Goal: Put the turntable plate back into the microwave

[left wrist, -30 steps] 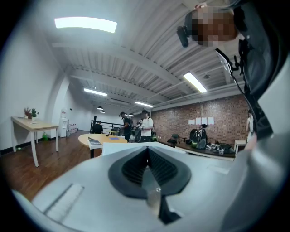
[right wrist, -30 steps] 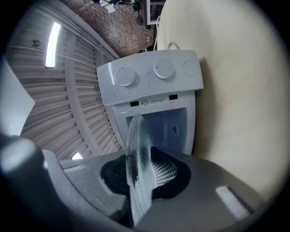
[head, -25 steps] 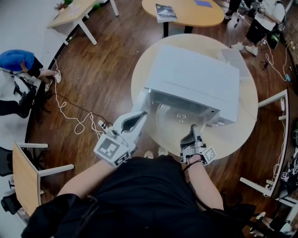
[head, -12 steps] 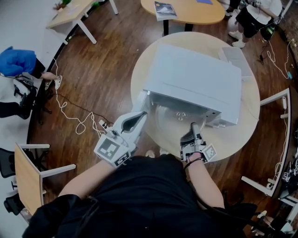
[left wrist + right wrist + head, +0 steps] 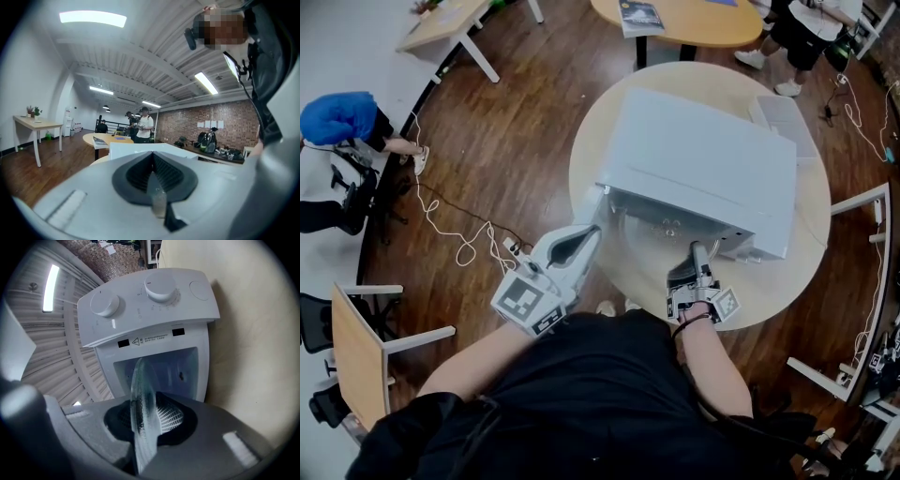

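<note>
**Nearly seated: glass plate at the mouth of the oven**

Right gripper [image 5: 694, 253], held level and rolled onto its side, is clamped on the near rim of the turntable plate [image 5: 140, 397], one jaw above the glass and one below. The plate lies flat, its far part inside the open cavity [image 5: 166, 369] of the microwave [image 5: 703, 164] and its near part out over the round table [image 5: 769, 281]. In the right gripper view the control dials [image 5: 159, 287] appear above the opening, which confirms the roll of the wrist.

Probable hazards:
- The grip takes only a narrow strip of smooth glass, so the overhanging weight could make the plate droop or slip.
- A drooping far edge might catch the cavity floor or the drive hub and leave the plate off centre.
- Too early a release could drop glass on glass fittings.

Left gripper [image 5: 581, 242] points almost level toward what seems to be the open door [image 5: 589, 204]. Its jaws are together, with nothing discernible between them. Whether it touches the door cannot be told.
</note>
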A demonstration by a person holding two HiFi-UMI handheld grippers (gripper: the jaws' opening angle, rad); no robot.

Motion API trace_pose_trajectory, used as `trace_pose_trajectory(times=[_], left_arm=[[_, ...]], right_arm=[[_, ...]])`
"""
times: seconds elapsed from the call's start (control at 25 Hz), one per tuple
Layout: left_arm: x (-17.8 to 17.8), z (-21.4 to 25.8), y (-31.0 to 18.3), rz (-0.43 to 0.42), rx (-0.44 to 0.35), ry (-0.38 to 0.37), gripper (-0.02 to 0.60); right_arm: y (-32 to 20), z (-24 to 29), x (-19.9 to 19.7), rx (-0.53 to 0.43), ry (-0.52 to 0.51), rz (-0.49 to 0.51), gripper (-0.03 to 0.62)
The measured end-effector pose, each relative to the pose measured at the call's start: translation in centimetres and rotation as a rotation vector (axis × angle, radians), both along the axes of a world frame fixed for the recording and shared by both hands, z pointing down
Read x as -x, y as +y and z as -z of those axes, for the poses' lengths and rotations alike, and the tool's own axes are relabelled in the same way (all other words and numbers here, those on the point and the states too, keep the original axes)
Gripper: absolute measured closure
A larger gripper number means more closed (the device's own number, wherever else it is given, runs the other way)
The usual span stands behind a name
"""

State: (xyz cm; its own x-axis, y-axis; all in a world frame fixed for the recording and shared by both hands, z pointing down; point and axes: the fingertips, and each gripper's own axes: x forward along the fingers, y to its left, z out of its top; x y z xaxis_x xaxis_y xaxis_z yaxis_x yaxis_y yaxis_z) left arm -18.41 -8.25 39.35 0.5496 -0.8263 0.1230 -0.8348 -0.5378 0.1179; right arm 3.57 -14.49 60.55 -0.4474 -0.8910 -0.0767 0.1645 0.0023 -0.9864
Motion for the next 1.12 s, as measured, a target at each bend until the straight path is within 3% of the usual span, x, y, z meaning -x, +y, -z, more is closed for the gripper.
trace_pose_trajectory(times=[1.12], left_arm=[[1.3,-0.5,-0.2,0.022,0.002,-0.037,0.575]], right_arm=[[-4.8,-1.2,1.8,0.027,-0.013,-0.042,0.540]])
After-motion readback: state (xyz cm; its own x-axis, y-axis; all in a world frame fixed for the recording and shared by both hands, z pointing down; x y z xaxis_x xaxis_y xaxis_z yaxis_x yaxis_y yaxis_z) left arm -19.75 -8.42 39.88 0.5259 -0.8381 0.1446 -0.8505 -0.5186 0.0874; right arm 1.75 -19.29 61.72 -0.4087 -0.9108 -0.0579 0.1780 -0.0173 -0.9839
